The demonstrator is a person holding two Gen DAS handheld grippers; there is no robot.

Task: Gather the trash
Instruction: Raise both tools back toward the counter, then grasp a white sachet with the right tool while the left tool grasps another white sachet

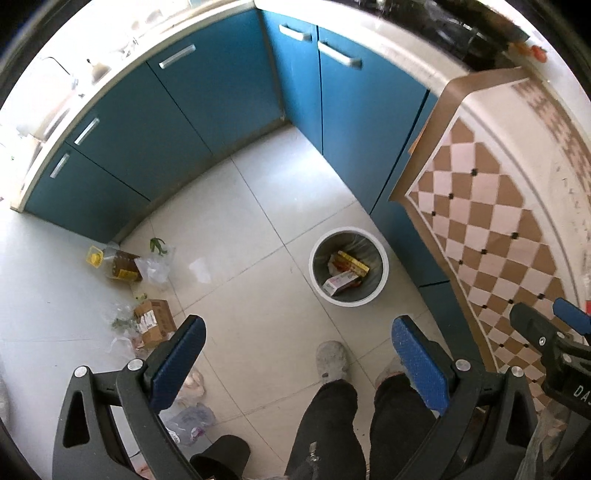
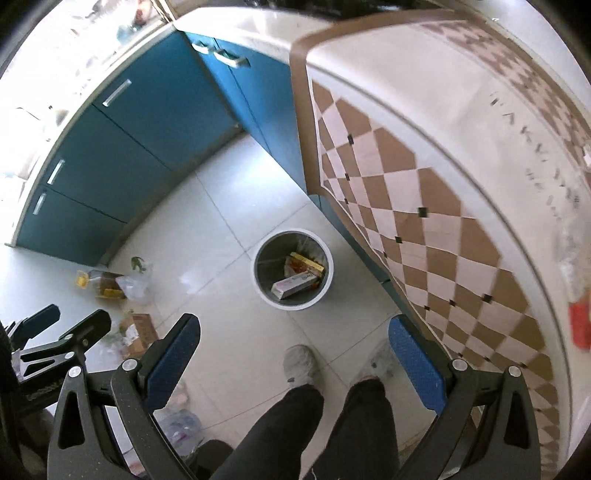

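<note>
Below, the tiled floor [image 1: 258,229] meets blue cabinets [image 1: 177,122] along its far edge. Near the right-hand cabinets stands a bin [image 1: 349,266] holding boxes [image 1: 341,282]. A cardboard box [image 1: 155,321], oil bottle [image 1: 118,264] and plastic bags [image 1: 153,267] litter the floor's left side. Both left gripper [image 1: 299,350] and right gripper [image 2: 295,349] hang wide apart, holding nothing.

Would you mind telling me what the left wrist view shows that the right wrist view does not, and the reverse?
Only the left wrist view shows the dark stovetop on the counter. Only the right wrist view shows the red item on the checkered cloth. Both show the trash bin holding boxes, the oil bottle and cardboard box on the floor, and both grippers open and empty.
</note>
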